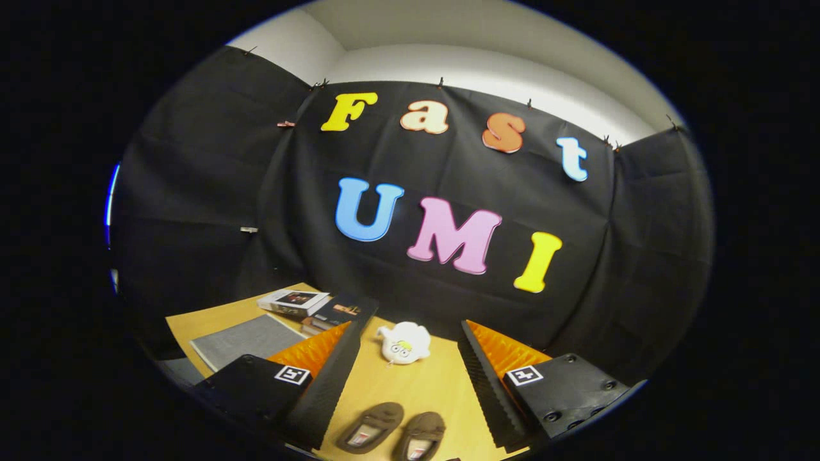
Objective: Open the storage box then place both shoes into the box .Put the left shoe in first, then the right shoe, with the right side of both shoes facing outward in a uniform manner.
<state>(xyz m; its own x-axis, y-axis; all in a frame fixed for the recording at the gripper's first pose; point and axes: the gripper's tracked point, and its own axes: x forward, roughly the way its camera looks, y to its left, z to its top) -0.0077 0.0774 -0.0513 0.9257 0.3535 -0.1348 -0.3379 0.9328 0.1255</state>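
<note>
Hand-held gripper [410, 358] spread, empty; brown shoes [392, 432] between fingers

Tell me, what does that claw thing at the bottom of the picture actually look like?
It is a two-finger gripper. Each of the long black fingers has a ribbed inner face and a bright orange ridged side. Each finger is fixed to a chunky black block bearing a small square black-and-white marker; the right-hand block shows round screw heads.

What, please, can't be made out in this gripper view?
- Pair of brown shoes between the open tool's fingers: heels cut off by the view's lower edge.
- Stack of books: partly hidden behind one finger.
- Grey flat item on the table: storage box or not, unclear.
</note>
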